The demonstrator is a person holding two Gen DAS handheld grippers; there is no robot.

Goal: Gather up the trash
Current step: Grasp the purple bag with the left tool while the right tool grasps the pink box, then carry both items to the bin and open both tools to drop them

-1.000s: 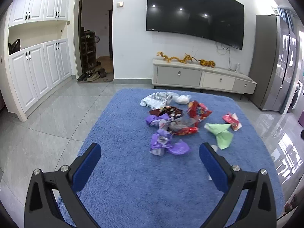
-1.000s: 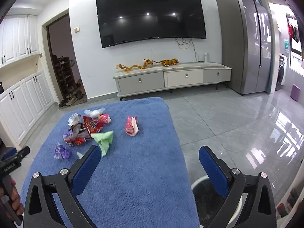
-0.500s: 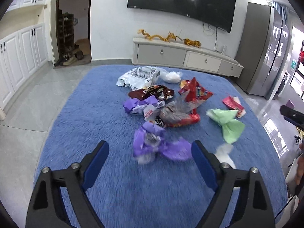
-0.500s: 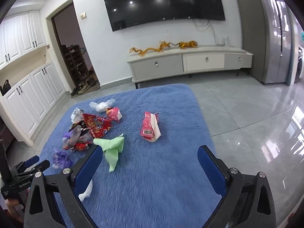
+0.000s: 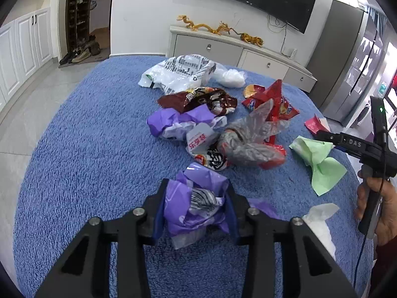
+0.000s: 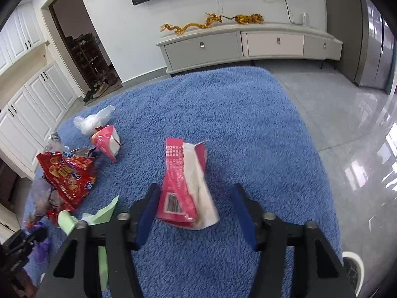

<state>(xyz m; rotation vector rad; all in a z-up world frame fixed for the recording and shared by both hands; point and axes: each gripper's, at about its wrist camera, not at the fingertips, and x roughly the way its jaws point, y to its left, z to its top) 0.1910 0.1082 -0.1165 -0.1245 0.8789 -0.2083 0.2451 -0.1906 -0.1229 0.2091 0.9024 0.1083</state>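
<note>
Purple crumpled wrapper [image 5: 196, 203] sits between the blue pads of the left gripper [image 5: 196, 208], whose jaws are closing and already touch it on both sides. Just ahead of it on the blue rug [image 5: 86, 149] lies a heap of snack bags [image 5: 223, 124]. On the right gripper [image 6: 193, 211], the closing jaws flank a pink tissue pack [image 6: 183, 186]; only the left pad touches it, and a gap shows on the right.
</note>
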